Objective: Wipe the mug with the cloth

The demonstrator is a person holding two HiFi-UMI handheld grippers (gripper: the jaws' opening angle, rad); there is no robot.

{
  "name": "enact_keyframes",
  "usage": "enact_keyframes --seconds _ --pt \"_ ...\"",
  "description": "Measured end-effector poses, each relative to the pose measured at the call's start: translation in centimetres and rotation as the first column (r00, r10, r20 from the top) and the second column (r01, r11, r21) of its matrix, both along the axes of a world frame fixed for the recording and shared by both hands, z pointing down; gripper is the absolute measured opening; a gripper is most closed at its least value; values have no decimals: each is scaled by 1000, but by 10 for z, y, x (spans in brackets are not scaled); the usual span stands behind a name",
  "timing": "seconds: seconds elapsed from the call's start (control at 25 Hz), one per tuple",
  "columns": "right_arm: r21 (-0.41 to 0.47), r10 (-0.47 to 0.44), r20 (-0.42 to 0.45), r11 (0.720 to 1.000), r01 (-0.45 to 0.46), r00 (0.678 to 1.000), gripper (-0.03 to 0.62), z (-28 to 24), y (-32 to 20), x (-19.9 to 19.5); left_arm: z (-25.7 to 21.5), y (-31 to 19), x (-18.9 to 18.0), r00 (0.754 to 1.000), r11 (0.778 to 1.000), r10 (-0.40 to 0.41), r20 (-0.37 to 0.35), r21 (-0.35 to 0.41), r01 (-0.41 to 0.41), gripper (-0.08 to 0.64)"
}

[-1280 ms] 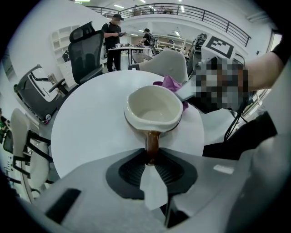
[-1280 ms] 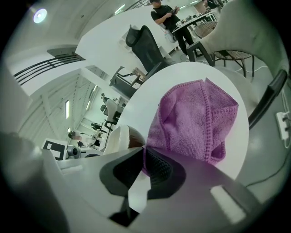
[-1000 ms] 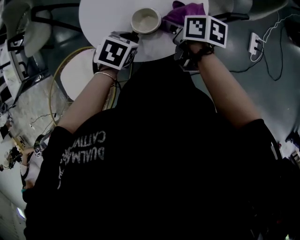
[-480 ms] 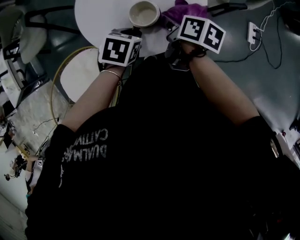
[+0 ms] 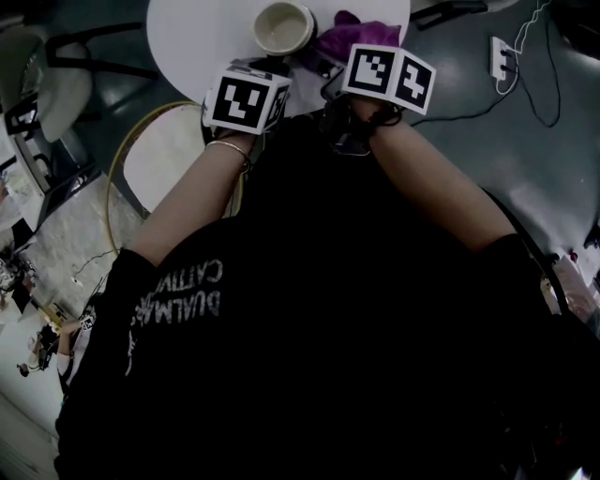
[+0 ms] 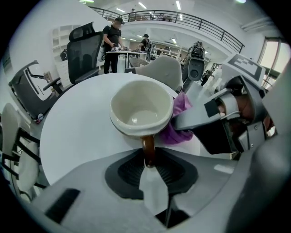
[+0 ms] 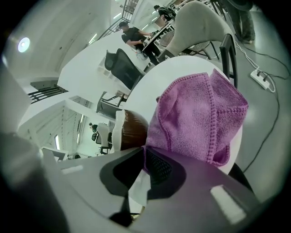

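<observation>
A mug, cream inside and brown outside, stands on the round white table. My left gripper is shut on the mug's brown handle; its jaws have just been opening slightly, with the handle still between the pads. My right gripper is shut on a purple cloth. In the right gripper view the cloth bunches ahead of the jaws and lies against the mug's brown side. In the left gripper view the cloth touches the right side of the mug.
A white chair seat with a yellow rim stands left of me, below the table's edge. A power strip with cables lies on the grey floor at the right. Black office chairs and people at desks stand beyond the table.
My right gripper has come leftward with the cloth, closer to the mug. My left gripper has stayed on the mug's handle. The head view has shifted slightly.
</observation>
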State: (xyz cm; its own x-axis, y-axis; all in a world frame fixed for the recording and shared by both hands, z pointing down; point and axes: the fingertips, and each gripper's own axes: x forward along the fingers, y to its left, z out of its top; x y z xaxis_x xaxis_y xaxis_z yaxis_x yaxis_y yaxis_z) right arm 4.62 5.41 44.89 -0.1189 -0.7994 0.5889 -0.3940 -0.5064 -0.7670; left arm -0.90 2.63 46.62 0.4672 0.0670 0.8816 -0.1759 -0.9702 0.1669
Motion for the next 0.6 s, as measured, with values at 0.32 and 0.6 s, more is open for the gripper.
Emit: enact_keyframes --seconds 0.32,0.6 --pt "15 -19 81 1000 18 997 26 -2 -11 -32 -5 -6 4 997 996 77 -23 44 -76 71" --pt "31 16 163 999 -21 987 26 -2 -5 -30 -4 0 0 998 997 66 -14 27 -66 71"
